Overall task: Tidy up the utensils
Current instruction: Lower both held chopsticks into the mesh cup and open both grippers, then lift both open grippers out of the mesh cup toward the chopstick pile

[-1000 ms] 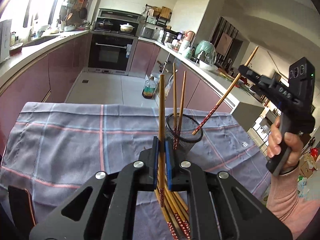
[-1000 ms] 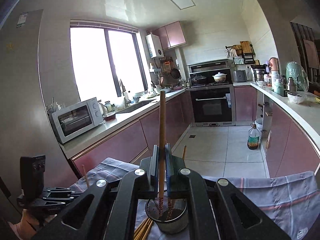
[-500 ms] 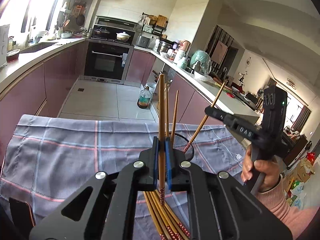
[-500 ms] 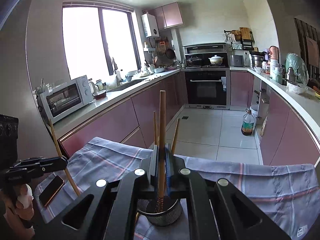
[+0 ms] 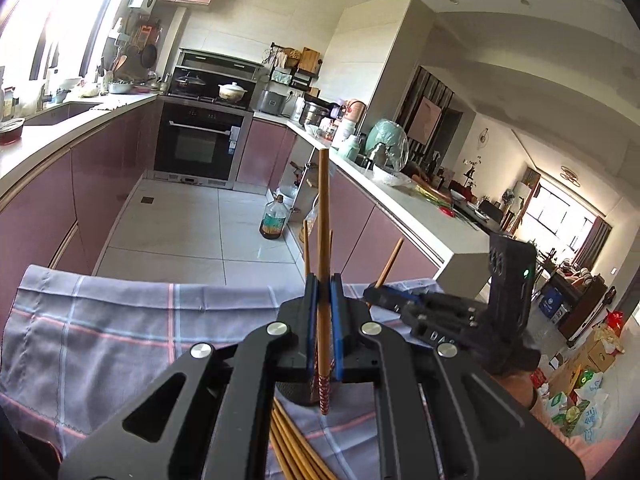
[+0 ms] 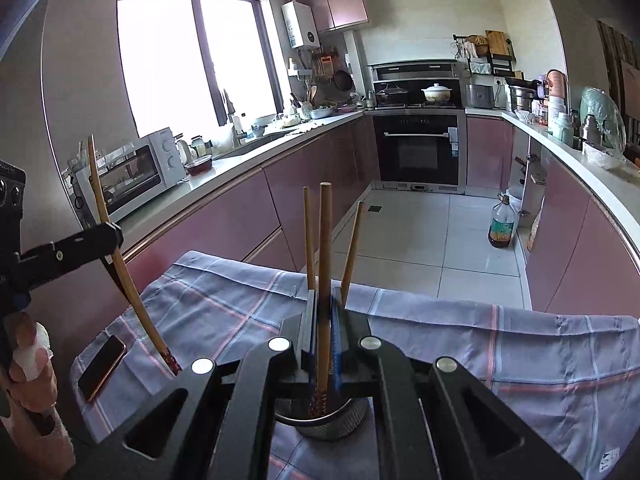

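Down comes the right gripper [image 6: 323, 344] over the last second, its chopstick [image 6: 325, 264] now dipping its patterned tip into the mesh holder [image 6: 332, 420], where a second ago it hung above the rim. Both sets of jaws are clamped tight, each on one stick. Nearest to us, the left gripper [image 5: 323, 320] pinches its own chopstick [image 5: 323, 216] upright, patterned tip down, just short of the holder and above a loose bundle of chopsticks [image 5: 296, 452] lying flat on the checked cloth [image 5: 120, 332], long axes running near to far. Those are what is left, as I read it. In the right view, two sticks [image 6: 307, 236] already stand in the holder, leaning slightly apart, thick ends up; the gripped one runs near vertical between them. Left of that, the other gripper's stick slants tip-down toward the cloth, close to a phone [image 6: 102, 368]. Farther off, kitchen counter and oven [image 6: 418, 152]. Roughly a third done, I'd guess.
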The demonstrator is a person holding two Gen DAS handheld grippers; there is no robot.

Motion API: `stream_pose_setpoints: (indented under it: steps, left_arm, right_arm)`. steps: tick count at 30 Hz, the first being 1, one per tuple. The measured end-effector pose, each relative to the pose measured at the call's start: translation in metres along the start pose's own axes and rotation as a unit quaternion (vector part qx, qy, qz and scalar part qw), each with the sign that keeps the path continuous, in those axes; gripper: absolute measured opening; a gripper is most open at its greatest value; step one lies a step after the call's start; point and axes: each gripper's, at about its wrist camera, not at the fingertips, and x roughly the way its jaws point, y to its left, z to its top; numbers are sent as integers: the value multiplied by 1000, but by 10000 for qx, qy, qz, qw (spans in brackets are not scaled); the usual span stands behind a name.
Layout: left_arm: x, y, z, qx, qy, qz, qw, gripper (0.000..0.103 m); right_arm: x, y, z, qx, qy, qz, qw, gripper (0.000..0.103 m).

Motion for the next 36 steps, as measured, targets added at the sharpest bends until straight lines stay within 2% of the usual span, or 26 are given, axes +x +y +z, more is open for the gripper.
stream_pose_setpoints:
  steps: [8,18,28,31,36]
  left_arm:
    - [15,-8,19,7,-78,-31,10000,7]
    - [45,-10,28,66,-84,165,9998,7]
    - [94,-1,14,73,424,326,9985,7]
    - [106,3,11,103,533,381,9978,7]
    - [117,10,6,180,748,429,9961,7]
  right_arm:
    - [11,-10,-4,210,110,-31,9997,11]
    - [1,-16,-16,313,80,96,9994,15]
    - [-14,-12,-38,260,189,265,9991,17]
    - [-18,-12,-43,257,222,318,9989,23]
    - [-19,-12,-49,263,317,398,9984,23]
